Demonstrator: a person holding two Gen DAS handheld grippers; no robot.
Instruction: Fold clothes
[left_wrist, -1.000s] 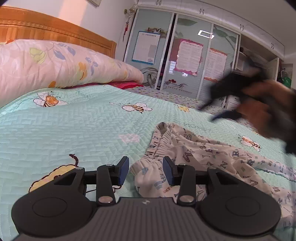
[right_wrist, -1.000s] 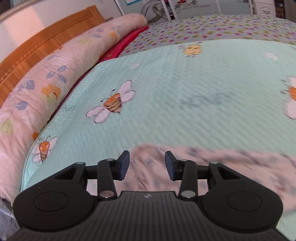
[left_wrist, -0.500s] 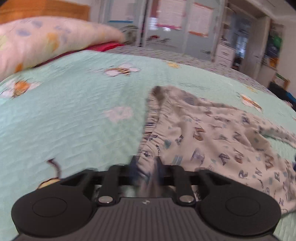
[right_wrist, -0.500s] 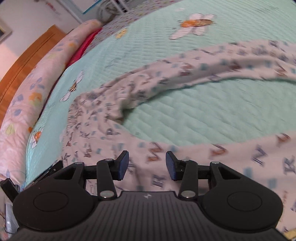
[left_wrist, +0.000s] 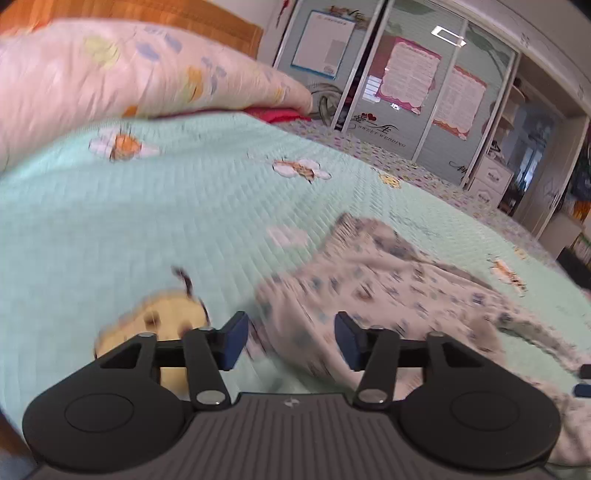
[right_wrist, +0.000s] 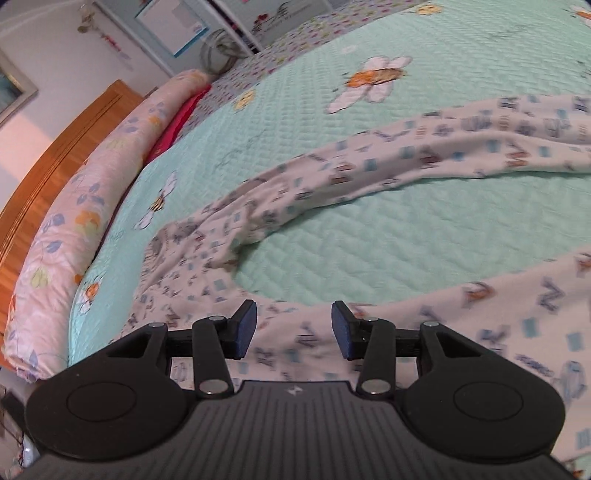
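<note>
Bright daylight, motion blur, fisheye warp

White letter-print pants (right_wrist: 332, 192) spread crumpled, legs apart, on bed.

The bedspread (right_wrist: 424, 229) is mint green, quilted, with orange-and-white bees. The trousers (right_wrist: 369, 184) are cream with small blue and brown letters, as far as the blur allows. The long pillow (right_wrist: 74, 236) is pale pink with blue, orange and yellow leaves. The headboard (right_wrist: 55, 162) is orange-brown wood.
</note>
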